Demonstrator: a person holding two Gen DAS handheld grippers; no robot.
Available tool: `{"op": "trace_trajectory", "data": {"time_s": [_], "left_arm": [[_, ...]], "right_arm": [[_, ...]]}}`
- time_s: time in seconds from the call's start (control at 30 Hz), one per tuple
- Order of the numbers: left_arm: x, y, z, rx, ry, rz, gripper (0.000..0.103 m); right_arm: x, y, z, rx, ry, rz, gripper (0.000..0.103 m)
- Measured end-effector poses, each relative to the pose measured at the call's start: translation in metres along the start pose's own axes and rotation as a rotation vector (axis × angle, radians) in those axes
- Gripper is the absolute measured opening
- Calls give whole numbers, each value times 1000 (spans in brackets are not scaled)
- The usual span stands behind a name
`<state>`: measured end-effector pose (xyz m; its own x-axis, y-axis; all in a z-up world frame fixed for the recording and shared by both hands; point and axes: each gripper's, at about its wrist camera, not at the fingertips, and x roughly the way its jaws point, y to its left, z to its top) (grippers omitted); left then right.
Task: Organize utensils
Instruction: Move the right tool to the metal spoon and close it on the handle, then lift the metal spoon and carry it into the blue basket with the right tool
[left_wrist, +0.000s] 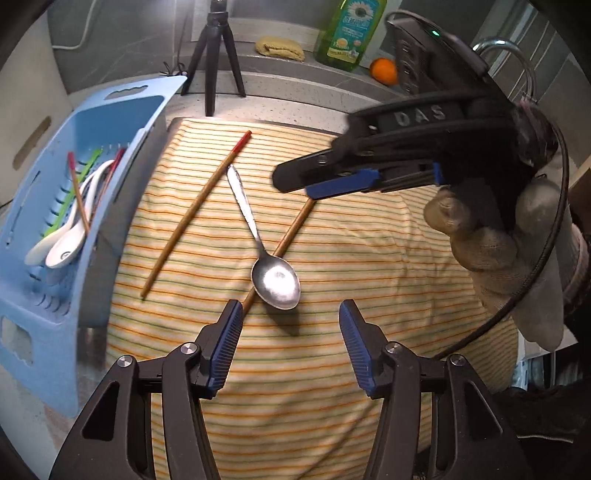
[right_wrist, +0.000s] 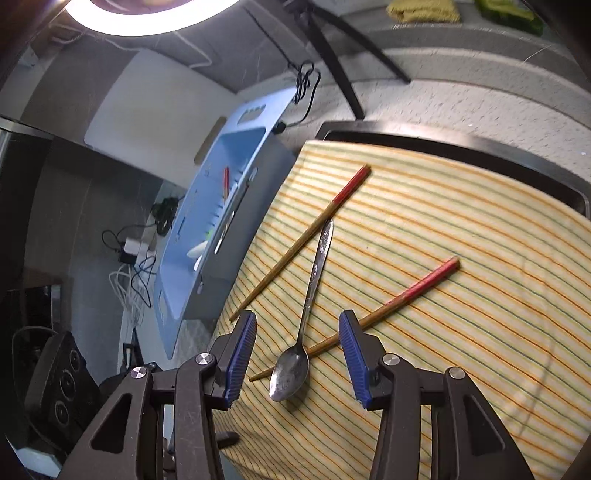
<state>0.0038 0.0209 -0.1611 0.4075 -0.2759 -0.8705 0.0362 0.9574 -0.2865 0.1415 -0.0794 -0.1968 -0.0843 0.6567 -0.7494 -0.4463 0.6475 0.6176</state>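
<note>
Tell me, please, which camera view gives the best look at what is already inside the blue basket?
The left wrist view. It looks into the blue basket from above, showing white spoons and red-tipped chopsticks inside. The right wrist view sees the basket nearly edge-on, so only one red chopstick tip and a sliver of white show.

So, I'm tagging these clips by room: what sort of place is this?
Most likely a home kitchen counter. A green dish-soap bottle and a yellow sponge sit on the back ledge beside a curved metal faucet, and a blue drainer basket holds spoons and chopsticks.
</note>
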Motion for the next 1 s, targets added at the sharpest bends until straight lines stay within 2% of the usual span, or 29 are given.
{"op": "trace_trajectory", "data": {"time_s": [0.2, 0.43, 0.67, 0.73, 1.0], "left_arm": [[17, 6, -1, -46, -2, 14, 53], [30, 9, 1, -47, -11, 29, 51], [39, 7, 1, -29, 8, 27, 35], [41, 6, 3, -18, 3, 32, 34], [44, 12, 13, -36, -14, 5, 34]], "right_arm": [[31, 0, 8, -6, 84, 12, 43], [51, -10, 9, 48, 134, 47, 36], [61, -10, 8, 64, 154, 54, 29], [62, -10, 9, 64, 155, 54, 27], [70, -8, 8, 70, 164, 34, 10]]}}
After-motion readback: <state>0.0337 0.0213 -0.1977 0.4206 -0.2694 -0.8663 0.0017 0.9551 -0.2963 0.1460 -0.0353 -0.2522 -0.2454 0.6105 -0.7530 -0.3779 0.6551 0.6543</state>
